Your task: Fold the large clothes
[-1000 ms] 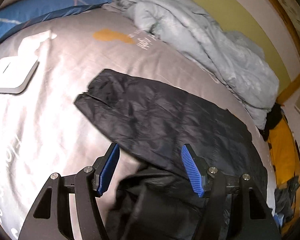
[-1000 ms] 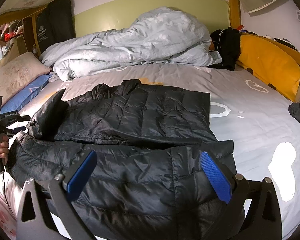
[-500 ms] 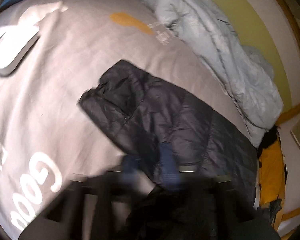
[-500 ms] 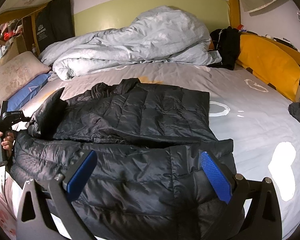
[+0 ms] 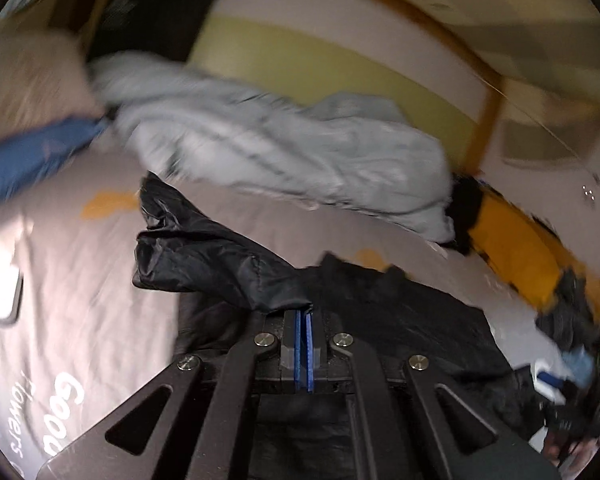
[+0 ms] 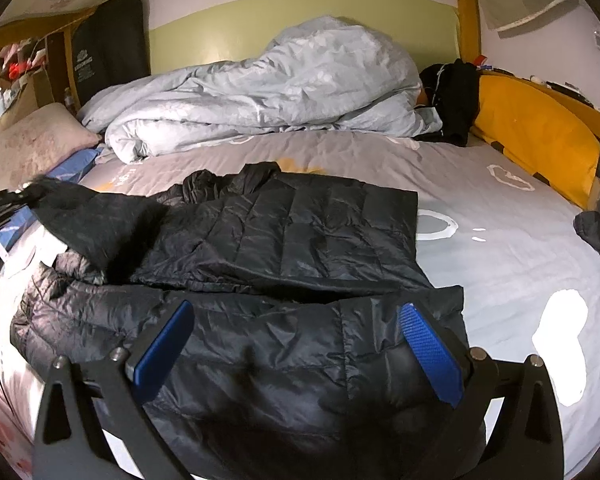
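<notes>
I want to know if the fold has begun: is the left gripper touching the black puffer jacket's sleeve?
Touching. In the left wrist view the left gripper is shut on the sleeve of the black puffer jacket, its fabric pinched at the blue pads and raised off the bed.

A: Left wrist cam? Where's it looking?

B: Sits right behind the left gripper, low over the bed sheet, tilted, facing across toward the crumpled duvet and green wall. Blurry.

A: Right wrist cam?

B: Behind the right gripper, close over the black jacket, aimed down the bed at the same duvet.

A: Overlap?

B: Jacket, duvet, yellow cushion, sheet. Left gripper shows at right cam's left edge.
</notes>
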`<state>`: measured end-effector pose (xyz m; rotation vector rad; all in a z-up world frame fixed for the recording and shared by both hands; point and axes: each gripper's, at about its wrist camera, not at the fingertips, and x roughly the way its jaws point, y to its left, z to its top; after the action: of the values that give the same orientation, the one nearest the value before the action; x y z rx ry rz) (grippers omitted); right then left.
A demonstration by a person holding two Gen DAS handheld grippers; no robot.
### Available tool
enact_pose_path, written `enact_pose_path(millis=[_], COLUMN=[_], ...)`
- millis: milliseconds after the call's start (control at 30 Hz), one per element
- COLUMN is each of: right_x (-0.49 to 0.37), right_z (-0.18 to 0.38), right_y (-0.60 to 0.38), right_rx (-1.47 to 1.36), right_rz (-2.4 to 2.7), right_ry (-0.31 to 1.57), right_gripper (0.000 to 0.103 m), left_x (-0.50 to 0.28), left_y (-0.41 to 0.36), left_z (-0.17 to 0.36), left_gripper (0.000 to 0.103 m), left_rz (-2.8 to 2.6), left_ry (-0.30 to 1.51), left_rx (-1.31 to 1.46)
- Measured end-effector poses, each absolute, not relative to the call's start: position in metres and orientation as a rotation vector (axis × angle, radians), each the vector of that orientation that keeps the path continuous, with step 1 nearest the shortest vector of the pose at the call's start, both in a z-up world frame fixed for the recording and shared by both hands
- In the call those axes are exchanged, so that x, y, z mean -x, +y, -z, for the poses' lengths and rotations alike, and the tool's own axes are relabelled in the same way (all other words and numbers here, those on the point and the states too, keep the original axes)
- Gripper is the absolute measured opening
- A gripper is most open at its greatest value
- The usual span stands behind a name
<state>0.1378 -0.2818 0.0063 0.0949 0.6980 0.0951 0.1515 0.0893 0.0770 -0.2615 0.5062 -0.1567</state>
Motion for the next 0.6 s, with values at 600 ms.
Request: enact_pose_path(millis=[600], right_x=[-0.133], right_z=[-0.034], right_y=[-0.346], right_rx=[-0.277], right_rz=[0.031], right_ry=[0.65], right_gripper=[0.103], left_x=[-0.189], left_y=[-0.114], left_z=[-0.06], left_gripper=[0.001], left_rz=[0.369], left_ry=[0.629], left_rx=[0.049])
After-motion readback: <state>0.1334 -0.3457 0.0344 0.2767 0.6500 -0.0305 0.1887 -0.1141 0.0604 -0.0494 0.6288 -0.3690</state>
